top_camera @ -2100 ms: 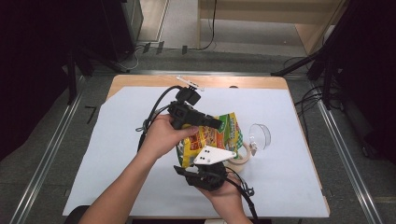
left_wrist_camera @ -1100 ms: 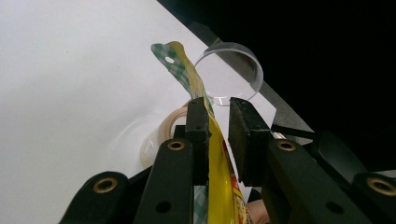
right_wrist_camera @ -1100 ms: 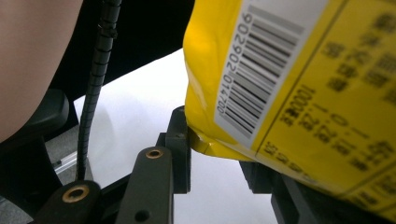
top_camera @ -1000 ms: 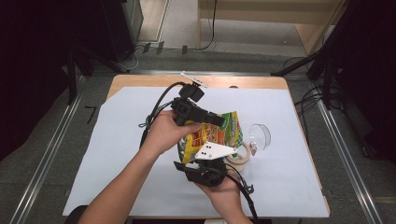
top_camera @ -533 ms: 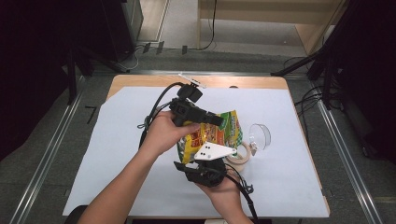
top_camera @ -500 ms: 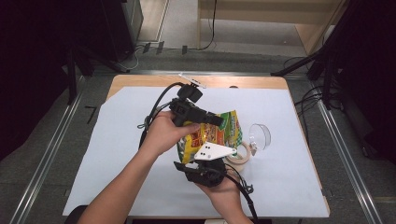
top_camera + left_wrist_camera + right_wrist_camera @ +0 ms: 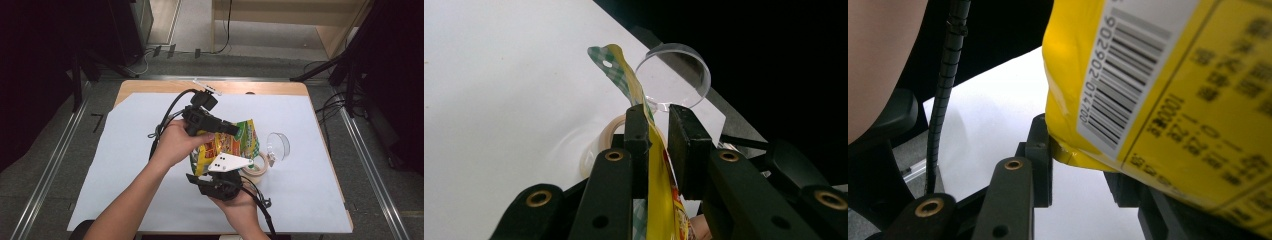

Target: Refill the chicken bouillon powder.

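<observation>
The yellow snack bag [image 7: 226, 146] is held above the white sheet [image 7: 125, 165], just beside the tape roll [image 7: 256, 169]. The left gripper [image 7: 233, 129] has its jaws nearly together on the bag's upper edge; in the left gripper view one pad touches the film, with a sliver of gap at the other. The right gripper [image 7: 216, 176] clamps the bag's bottom corner, its far jaw hidden behind the bag [image 7: 1168, 100]. Beyond the roll lies a clear lid [image 7: 278, 146], partly cut off by the bag [image 7: 634, 95] in the left gripper view.

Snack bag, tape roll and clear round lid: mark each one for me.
snack bag [image 7: 235, 145], high view, on its printed front.
tape roll [image 7: 258, 169], high view, on its right rim beside the bag.
clear round lid [image 7: 674, 75], left gripper view, on its transparent face.
</observation>
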Demonstrator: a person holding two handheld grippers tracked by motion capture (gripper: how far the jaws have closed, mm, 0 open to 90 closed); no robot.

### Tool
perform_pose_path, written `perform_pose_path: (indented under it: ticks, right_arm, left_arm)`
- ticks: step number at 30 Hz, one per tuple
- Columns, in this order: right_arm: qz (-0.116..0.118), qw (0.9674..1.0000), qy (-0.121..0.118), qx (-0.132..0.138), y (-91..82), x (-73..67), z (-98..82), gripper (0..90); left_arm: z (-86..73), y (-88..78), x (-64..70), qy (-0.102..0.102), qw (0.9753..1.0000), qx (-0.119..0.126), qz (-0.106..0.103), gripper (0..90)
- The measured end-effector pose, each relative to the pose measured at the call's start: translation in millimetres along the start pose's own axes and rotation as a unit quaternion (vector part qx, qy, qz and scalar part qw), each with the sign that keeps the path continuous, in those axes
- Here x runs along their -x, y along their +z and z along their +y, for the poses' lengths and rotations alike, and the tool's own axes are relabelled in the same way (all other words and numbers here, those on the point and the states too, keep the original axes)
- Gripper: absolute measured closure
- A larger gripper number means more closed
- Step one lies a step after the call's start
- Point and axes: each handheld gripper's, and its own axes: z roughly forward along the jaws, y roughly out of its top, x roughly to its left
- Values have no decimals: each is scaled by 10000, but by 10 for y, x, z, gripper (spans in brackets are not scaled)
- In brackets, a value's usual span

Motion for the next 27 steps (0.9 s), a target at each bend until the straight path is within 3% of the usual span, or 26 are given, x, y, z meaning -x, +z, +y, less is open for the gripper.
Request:
perform_pose_path:
  ticks: [19,27]
  right_arm:
    - [12,10000,64,4,-1,-10,-14,697]
    - [47,9999,103,-17,5,-23,-16,700]
  left_arm:
    - [2,27,11,20,10000,-11,35,796]
    - [6,33,-21,-70,9999,-59,-61,796]
